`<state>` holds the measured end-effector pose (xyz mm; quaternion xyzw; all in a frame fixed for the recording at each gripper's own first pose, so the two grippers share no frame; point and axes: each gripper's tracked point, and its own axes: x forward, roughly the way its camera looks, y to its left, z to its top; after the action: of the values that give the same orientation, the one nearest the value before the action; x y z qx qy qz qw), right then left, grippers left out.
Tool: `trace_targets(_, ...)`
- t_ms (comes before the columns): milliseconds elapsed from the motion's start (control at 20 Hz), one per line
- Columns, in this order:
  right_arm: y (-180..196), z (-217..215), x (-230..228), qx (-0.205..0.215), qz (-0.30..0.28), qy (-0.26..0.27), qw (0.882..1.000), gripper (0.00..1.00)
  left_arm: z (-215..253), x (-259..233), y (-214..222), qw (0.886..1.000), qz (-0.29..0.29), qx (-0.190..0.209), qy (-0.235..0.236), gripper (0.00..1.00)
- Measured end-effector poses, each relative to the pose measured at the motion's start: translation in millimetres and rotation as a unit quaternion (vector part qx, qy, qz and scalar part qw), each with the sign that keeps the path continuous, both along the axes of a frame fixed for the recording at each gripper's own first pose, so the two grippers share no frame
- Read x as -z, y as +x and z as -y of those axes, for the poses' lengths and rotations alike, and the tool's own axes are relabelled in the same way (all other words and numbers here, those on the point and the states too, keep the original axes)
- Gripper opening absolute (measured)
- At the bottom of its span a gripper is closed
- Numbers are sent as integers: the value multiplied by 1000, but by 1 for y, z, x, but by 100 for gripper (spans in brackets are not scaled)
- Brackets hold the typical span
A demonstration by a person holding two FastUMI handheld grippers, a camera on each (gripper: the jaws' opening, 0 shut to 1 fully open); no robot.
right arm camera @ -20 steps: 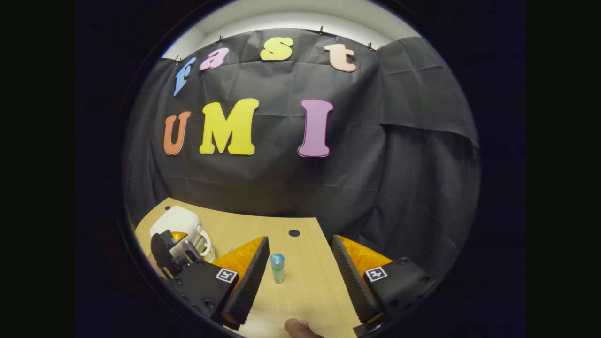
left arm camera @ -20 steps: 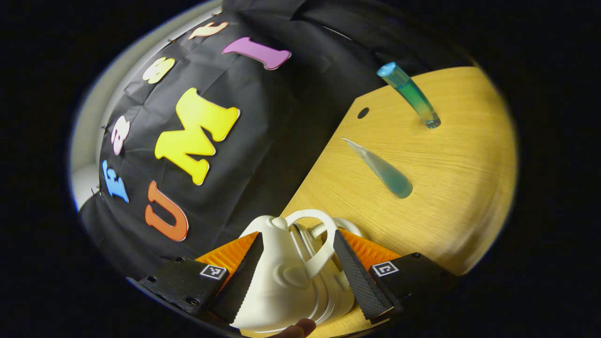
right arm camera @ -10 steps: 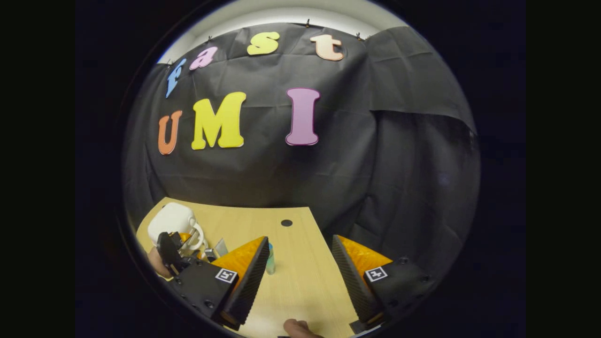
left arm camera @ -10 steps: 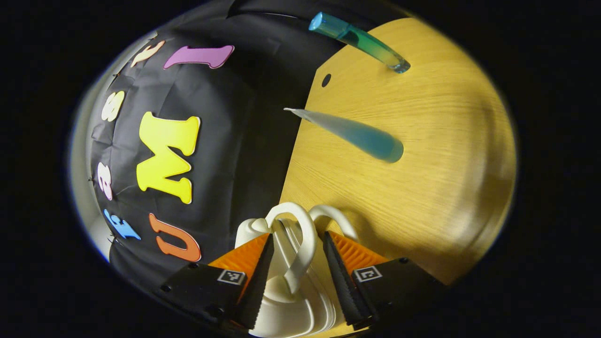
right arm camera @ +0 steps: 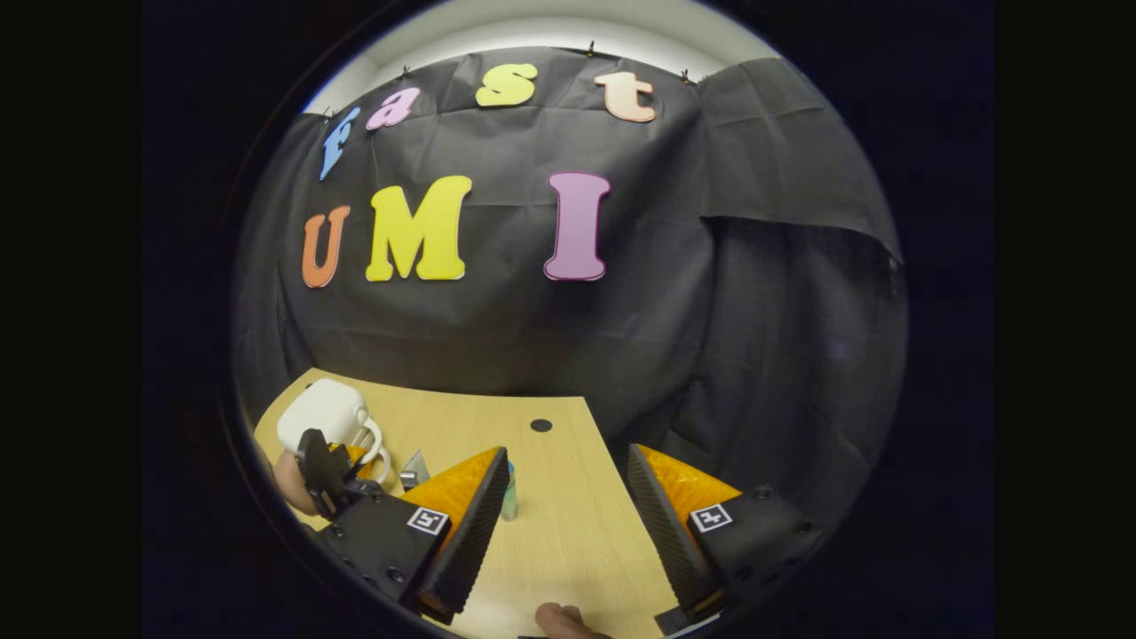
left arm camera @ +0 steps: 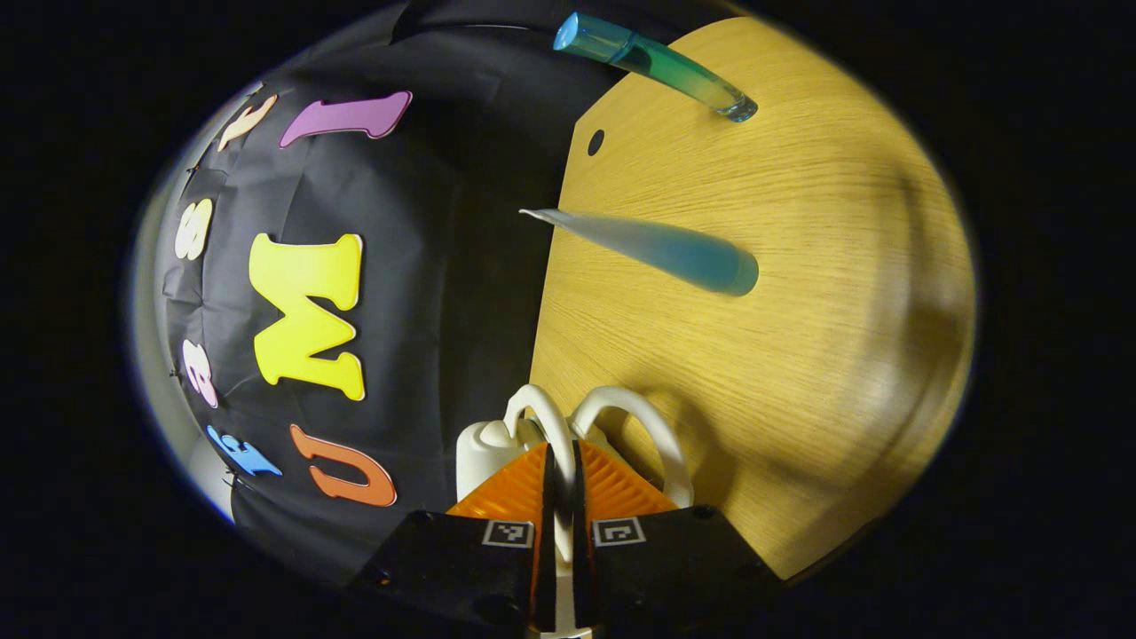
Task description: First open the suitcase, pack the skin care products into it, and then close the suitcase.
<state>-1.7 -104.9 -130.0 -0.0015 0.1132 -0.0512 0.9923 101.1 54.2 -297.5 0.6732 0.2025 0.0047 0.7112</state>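
In the left gripper view, the left gripper (left arm camera: 561,497) at six o'clock is clamped on one of the two looped handles (left arm camera: 543,424) of a small white suitcase (left arm camera: 484,448) on the wooden table (left arm camera: 799,355). A blue tube (left arm camera: 674,253) stands at one o'clock, with a teal bottle (left arm camera: 657,64) at twelve o'clock beyond. In the right gripper view, the right gripper (right arm camera: 568,515) hovers wide apart over the table, the suitcase (right arm camera: 321,414) at eight o'clock.

Dim booth, warm glare on the table (left arm camera: 799,266), fisheye-warped, softly blurred edges.

No readable text, label or number shows anywhere.
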Motion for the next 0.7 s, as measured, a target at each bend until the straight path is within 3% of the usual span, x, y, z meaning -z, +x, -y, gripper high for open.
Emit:
trace_targets(400, 0, -28, -28, 2, 29, -16, 999, 80, -8, -55, -8, 996, 19, -7, -85, 3)
trace_targets(700, 5, -59, -49, 2, 46, -28, 999, 80, -32, -131, -17, 985, 62, -6, -163, 3)
